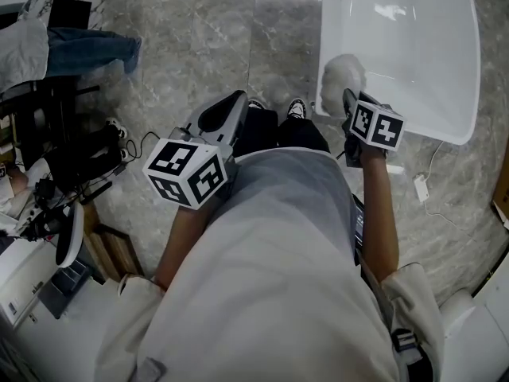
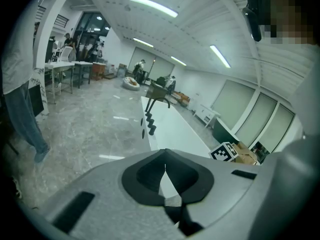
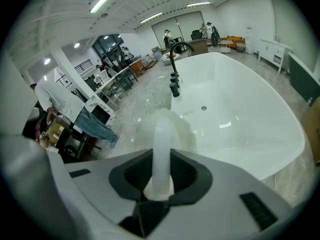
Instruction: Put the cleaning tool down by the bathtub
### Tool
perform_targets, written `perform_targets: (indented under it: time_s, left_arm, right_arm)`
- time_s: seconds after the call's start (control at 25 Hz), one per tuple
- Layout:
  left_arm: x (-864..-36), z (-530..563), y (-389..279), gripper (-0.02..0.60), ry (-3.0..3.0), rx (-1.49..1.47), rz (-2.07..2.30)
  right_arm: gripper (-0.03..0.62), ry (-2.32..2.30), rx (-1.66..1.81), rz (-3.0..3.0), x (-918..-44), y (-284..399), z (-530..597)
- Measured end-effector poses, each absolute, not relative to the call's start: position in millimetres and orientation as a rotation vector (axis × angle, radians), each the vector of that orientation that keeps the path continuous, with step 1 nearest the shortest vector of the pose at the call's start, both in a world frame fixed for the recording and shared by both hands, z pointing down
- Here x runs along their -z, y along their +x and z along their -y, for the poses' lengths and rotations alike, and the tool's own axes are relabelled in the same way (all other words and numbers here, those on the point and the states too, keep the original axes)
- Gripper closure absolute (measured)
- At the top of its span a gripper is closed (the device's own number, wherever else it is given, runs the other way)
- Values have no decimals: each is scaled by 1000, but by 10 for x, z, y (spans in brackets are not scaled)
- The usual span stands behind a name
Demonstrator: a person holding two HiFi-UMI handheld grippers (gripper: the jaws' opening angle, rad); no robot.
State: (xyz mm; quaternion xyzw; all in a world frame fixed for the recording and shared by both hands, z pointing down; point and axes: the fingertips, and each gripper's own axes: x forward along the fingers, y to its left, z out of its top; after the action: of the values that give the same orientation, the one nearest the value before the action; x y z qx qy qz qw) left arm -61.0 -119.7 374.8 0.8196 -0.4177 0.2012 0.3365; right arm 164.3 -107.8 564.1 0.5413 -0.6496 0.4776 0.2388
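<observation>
The cleaning tool (image 1: 342, 76) is a white fluffy brush on a white handle (image 3: 161, 149). My right gripper (image 1: 351, 104) is shut on that handle, and the fluffy head (image 3: 167, 126) sticks out ahead of the jaws. In the head view the head hangs over the near left rim of the white bathtub (image 1: 413, 46), just above the tub's edge. My left gripper (image 1: 225, 114) is held in front of my body, left of the tub, over the marble floor. Its jaws (image 2: 165, 156) meet at the tips with nothing between them.
A black faucet (image 3: 175, 59) stands on the tub's far rim. A person in jeans (image 1: 87, 50) stands at the far left beside dark chairs and gear (image 1: 64, 150). A white plug and cable (image 1: 421, 188) lie on the floor right of me. My shoes (image 1: 296, 108) are near the tub's corner.
</observation>
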Motion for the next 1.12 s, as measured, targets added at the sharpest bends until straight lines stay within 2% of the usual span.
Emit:
perform_targets:
  time_s: [1.12]
  left_arm:
    - [-3721,887,-606,577,2134,-521,1118]
  right_arm:
    - [519,1386,-1424,1671,-6362,1618,687]
